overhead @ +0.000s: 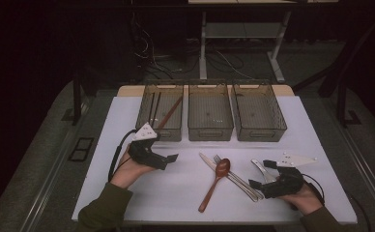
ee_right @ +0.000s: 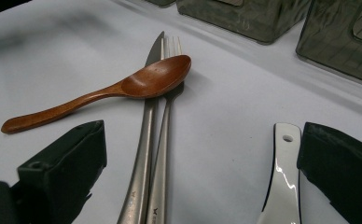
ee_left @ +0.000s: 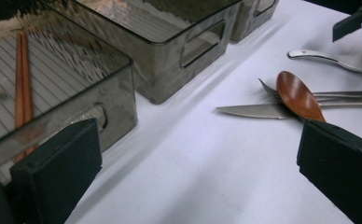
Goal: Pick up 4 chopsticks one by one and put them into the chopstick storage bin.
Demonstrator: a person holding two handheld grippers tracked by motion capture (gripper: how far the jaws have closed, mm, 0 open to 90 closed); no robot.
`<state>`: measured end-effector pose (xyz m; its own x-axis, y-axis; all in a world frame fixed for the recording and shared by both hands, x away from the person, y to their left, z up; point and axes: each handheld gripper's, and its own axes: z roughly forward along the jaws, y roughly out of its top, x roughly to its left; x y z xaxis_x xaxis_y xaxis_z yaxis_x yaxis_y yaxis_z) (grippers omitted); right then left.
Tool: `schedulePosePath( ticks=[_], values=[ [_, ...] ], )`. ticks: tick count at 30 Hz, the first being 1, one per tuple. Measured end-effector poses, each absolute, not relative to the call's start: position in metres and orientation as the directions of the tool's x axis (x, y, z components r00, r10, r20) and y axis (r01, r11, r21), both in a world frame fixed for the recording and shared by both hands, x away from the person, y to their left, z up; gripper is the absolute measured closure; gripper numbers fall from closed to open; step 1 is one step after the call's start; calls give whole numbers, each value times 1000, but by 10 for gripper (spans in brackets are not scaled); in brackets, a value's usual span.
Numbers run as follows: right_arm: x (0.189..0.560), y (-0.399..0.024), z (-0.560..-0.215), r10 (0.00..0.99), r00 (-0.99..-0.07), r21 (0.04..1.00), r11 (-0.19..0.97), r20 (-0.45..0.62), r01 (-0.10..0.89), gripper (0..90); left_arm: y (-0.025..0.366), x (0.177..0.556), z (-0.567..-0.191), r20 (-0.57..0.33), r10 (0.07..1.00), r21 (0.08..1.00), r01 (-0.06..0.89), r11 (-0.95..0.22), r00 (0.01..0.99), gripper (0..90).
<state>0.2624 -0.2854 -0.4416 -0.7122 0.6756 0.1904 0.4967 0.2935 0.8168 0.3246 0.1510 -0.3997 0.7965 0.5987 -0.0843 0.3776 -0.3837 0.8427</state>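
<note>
My left gripper [overhead: 164, 150] [ee_left: 198, 177] hovers in front of the left bin [overhead: 168, 134] with its jaws wide apart, open and with nothing between them. Brown chopsticks [overhead: 172, 110] [ee_left: 23, 84] lie in that bin. At mid-table a wooden spoon [overhead: 217, 176] [ee_left: 300, 95] [ee_right: 156, 79] rests across a steel knife [overhead: 209, 163] [ee_left: 254, 111] [ee_right: 144, 154] and a fork [overhead: 236, 179] [ee_left: 347, 97] [ee_right: 163, 158]. My right gripper [overhead: 263, 174] [ee_right: 202, 177] is open, low over the knife and fork handles. A pale glossy spoon [overhead: 262, 169] [ee_right: 281, 186] lies beside its right jaw.
Three smoky clear bins stand in a row at the back of the white table [overhead: 127, 193]; the middle bin [overhead: 209, 133] and the right bin [overhead: 260, 134] hold nothing that I can make out. Beyond the table are dark floor, cables and desk legs.
</note>
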Motion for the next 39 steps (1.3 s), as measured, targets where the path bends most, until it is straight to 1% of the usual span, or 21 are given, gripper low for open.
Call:
schedulePosePath(
  ticks=[8,20,30,39],
  values=[
    [262,-285,-441,674,-714,820,291,191,493,11,160,302,-414,-84,577,857,354,-375,813,0],
    [263,-287,-440,673,-711,813,286,206,507,10,165,280,-430,-118,560,849,375,-371,820,0],
    [263,-291,-437,664,-712,793,297,229,532,11,165,276,-435,-120,552,837,383,-391,825,0],
    [266,-296,-433,691,-695,781,317,199,539,11,165,276,-436,-119,551,835,383,-394,826,0]
  ],
)
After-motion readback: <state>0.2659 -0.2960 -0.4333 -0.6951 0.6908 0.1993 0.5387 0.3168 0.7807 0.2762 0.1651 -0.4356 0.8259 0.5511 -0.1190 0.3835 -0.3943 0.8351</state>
